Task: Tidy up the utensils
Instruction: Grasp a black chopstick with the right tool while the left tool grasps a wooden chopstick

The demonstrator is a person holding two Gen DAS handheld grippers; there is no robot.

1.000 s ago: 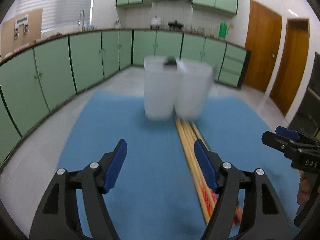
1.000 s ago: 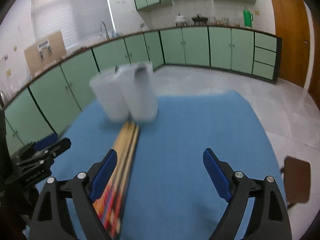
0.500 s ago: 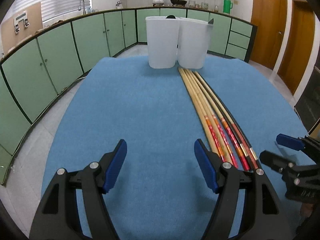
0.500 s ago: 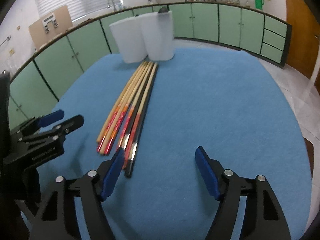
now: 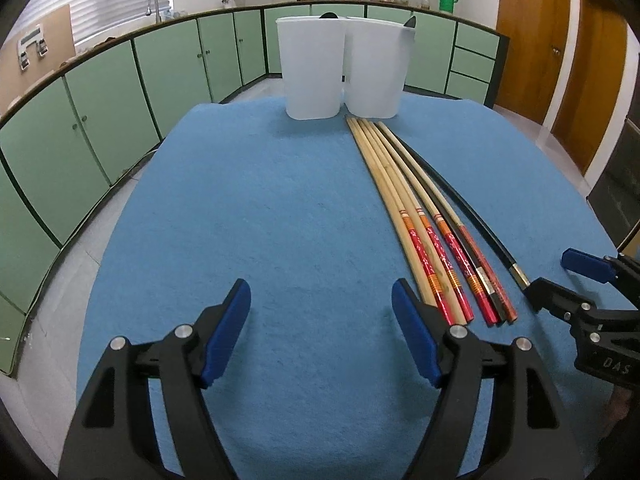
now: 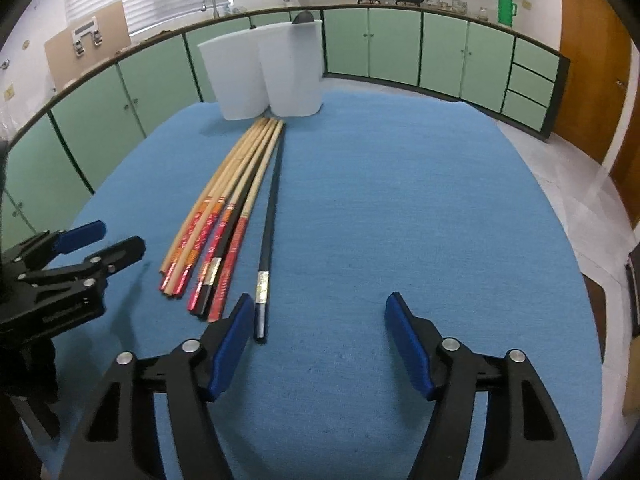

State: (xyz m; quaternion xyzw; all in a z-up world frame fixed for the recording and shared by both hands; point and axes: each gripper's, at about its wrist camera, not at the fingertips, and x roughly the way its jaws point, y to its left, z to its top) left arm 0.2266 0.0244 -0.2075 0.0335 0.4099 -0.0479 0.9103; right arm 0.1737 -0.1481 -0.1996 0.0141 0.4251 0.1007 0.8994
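Several long chopsticks (image 5: 404,204) lie side by side on a blue mat (image 5: 260,220), wooden ones with red ends and a black one (image 6: 270,216) slightly apart on the right; they also show in the right wrist view (image 6: 236,196). Two white containers (image 5: 312,68) (image 5: 378,68) stand at the mat's far edge, also seen in the right wrist view (image 6: 238,80) (image 6: 292,70), with dark utensil tips showing above their rims. My left gripper (image 5: 322,332) is open and empty, left of the chopsticks' near ends. My right gripper (image 6: 320,340) is open and empty, its left finger beside the black chopstick's end.
The blue mat (image 6: 420,208) covers a round table. Green kitchen cabinets (image 5: 120,92) curve around behind and to the left. Wooden doors (image 5: 532,36) stand at the far right. The right gripper shows at the left view's right edge (image 5: 568,284).
Both grippers have pulled back from the containers toward the near end of the mat and tilted down. The whole length of the chopsticks is now in view. Both stayed open.
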